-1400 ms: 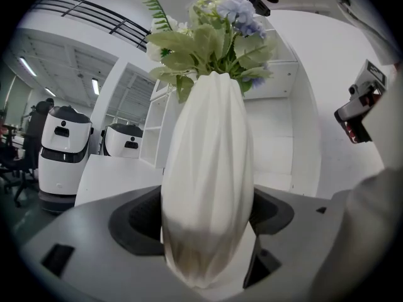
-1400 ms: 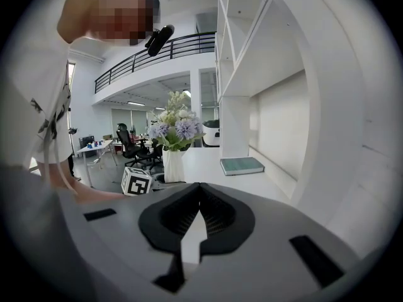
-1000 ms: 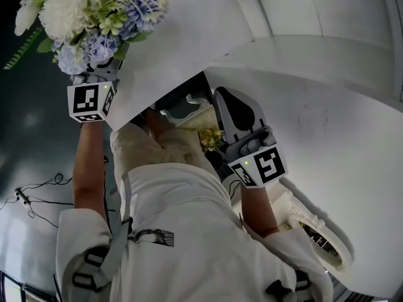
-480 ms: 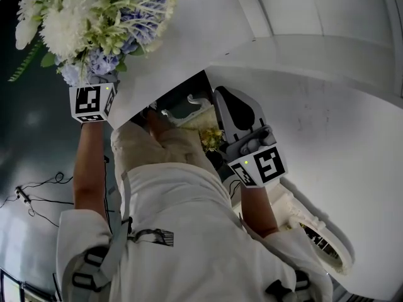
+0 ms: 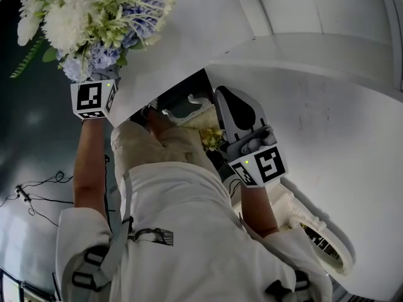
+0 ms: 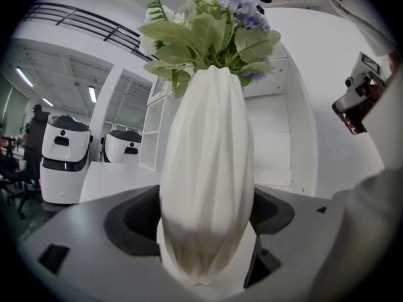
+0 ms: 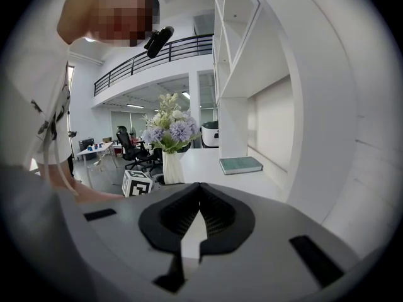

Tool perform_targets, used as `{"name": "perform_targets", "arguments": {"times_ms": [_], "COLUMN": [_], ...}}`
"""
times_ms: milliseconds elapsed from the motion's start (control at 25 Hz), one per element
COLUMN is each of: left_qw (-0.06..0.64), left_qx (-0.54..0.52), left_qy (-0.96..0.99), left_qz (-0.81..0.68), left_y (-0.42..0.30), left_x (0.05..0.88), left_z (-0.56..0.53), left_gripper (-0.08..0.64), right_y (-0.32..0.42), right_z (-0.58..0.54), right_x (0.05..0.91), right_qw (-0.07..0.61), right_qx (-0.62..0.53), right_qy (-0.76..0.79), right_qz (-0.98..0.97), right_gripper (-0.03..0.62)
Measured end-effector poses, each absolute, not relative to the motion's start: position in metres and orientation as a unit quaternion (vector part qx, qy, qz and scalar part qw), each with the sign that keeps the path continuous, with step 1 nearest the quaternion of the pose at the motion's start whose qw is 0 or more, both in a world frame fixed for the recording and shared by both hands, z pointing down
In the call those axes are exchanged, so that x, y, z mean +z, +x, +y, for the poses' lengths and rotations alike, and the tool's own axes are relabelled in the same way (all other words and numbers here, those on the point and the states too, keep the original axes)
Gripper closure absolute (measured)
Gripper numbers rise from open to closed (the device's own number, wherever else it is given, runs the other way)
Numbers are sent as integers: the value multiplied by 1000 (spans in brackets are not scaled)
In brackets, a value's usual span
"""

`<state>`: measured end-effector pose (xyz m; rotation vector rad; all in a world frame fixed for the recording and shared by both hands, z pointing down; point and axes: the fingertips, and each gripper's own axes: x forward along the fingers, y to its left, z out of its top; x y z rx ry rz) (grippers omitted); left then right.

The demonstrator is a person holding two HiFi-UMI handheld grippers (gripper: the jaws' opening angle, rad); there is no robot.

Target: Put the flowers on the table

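Left gripper [image 6: 204, 231] clamps wide on the belly of the white vase [image 6: 208, 150], flowers [image 5: 94, 17] up past its tips. Right gripper [image 7: 200, 222] shut, empty. Vase looks slick, breakable, top-heavy imo, so grip low & keep upright.

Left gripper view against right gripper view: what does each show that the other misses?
Left gripper view only: the left gripper clamped on the vase at its ribbed body, and two white robots behind. Right gripper view only: the right gripper shut and empty, a green book on the table, the left gripper's marker cube, office chairs. Both: the white vase, its flowers, the balcony railing.
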<state>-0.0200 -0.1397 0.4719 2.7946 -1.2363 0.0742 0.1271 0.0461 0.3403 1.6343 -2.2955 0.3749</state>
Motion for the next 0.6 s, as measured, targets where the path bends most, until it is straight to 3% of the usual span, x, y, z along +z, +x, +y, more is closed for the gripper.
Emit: {"name": "perform_targets", "arguments": {"times_ms": [160, 600], "left_qw": [40, 44], "left_qx": [36, 46], "left_qy": [916, 919], "left_qz": [-399, -388], "left_y": [-18, -36], "left_x": [478, 466], "left_z": [-141, -126], "left_gripper": [81, 71], "right_y": [124, 99], "right_z": [45, 33], "right_x": [340, 335], "right_qw": [147, 128], "right_qx": [129, 130], "right_qy": [567, 551], "right_qz": [-800, -815], "right_gripper": [581, 581]}}
